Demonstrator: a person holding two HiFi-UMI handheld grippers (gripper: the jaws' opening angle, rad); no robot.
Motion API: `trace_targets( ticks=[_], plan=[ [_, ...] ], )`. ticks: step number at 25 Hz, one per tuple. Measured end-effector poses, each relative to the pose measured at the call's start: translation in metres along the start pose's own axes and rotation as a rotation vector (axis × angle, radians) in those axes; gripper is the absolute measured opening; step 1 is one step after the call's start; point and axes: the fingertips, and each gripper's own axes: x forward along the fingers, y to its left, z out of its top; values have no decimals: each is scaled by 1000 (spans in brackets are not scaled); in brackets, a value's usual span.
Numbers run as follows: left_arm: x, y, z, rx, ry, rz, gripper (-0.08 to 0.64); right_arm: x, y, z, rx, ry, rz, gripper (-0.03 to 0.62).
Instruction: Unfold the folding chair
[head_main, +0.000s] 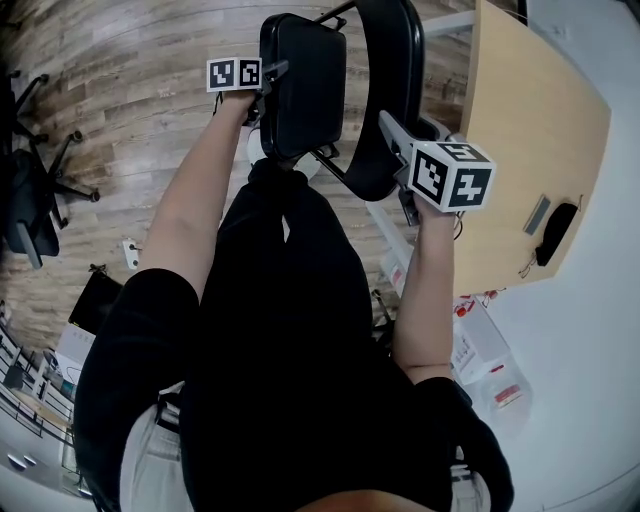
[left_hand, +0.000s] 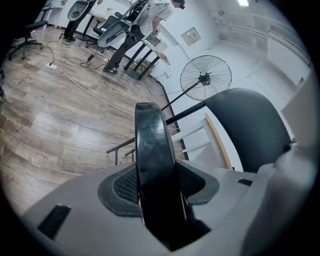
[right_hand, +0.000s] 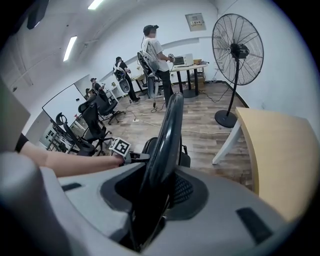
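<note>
The folding chair (head_main: 365, 170) sits at the person's 12 o'clock, with its seat (head_main: 305, 85) and backrest (head_main: 395, 50) only a narrow V apart, so it looks partly unfolded. The left hand-held gripper (head_main: 268, 72) pinches the seat's edge and the right hand-held gripper (head_main: 392, 128) pinches the backrest's rim — 2 grips on thin, smooth edges. As the halves spread, a pad could slide off, or the frame could swing into the bench (head_main: 530, 110) at 2 o'clock — it stands close.
</note>
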Motion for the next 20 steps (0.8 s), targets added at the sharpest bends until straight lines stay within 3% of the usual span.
trace_targets(
  ticks=[7,20],
  plan=[
    [-2,9,-4,3,8,-16,206,2,7,-2,-14,-32,20,118],
    [-20,86,-10,-62,11,-129,210,31,25,-7,21,-16,-10,115]
  ],
)
